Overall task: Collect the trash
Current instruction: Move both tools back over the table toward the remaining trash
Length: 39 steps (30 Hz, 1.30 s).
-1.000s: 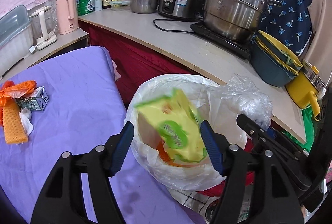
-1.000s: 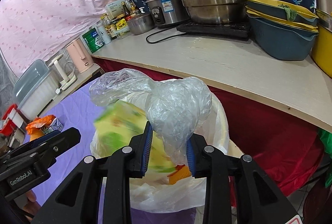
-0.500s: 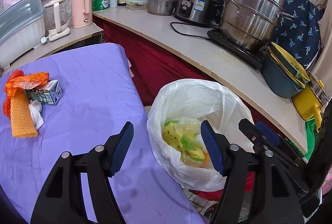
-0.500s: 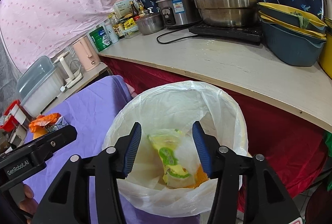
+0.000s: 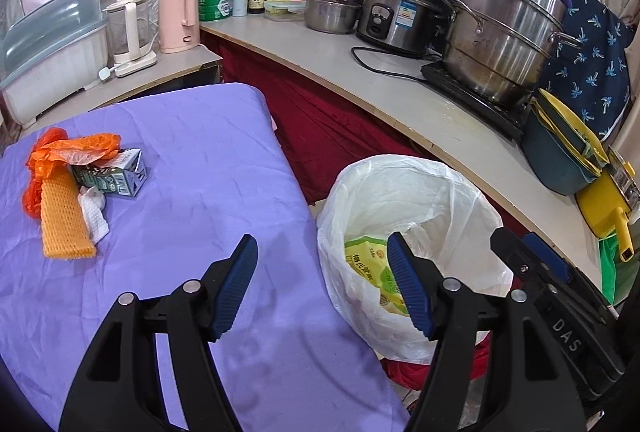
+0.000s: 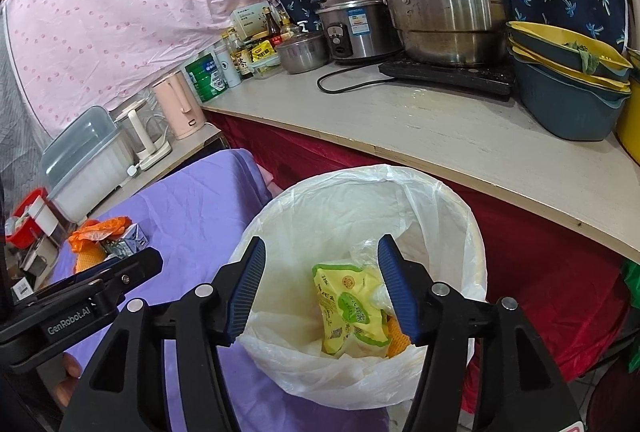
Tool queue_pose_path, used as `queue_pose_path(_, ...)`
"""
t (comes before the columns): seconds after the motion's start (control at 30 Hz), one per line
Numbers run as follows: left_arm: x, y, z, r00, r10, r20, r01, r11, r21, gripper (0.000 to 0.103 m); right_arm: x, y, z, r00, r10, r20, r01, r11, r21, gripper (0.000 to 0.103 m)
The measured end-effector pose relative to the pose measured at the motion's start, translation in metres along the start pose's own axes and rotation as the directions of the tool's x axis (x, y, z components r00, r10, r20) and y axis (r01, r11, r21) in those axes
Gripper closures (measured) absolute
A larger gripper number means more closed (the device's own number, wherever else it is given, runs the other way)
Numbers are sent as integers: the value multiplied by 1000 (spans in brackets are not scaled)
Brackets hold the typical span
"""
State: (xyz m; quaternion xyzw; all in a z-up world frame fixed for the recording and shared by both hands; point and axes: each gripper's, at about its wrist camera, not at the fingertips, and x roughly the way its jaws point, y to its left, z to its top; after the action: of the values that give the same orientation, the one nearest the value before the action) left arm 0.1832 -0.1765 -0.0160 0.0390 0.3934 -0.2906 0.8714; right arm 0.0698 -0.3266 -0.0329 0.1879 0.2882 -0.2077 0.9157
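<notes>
Both grippers empty, jaws apart, by the lined bin

Left gripper [image 5: 322, 288] hangs with jaws spread over the purple cloth's [image 5: 192, 151] edge; far left on that cloth lies the remaining trash: orange plastic bag [image 5: 72, 147], foam net sleeve [image 5: 64, 220], small carton [image 5: 114, 177], crumpled tissue [image 5: 94, 213]. All look light and soft; the carton seems stiffest, best pinched across its flat sides. Right gripper [image 6: 322, 290], also spread, hovers above the white bin bag [image 6: 460, 216], where a yellow-green packet [image 6: 348, 312] lies.
</notes>
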Motion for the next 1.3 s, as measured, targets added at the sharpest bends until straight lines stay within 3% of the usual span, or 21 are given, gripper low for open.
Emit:
queue_pose_path(0.83, -37, 91, -11, 993, 115, 26, -111, 986, -122, 38, -2, 89, -15, 996, 86, -33, -89, 990, -111, 45)
queue_pose_path(1.3, -45, 184, -41, 979, 200, -27, -200, 944, -261, 37, 22, 165, -43, 981, 154, -115, -174, 966, -192, 45)
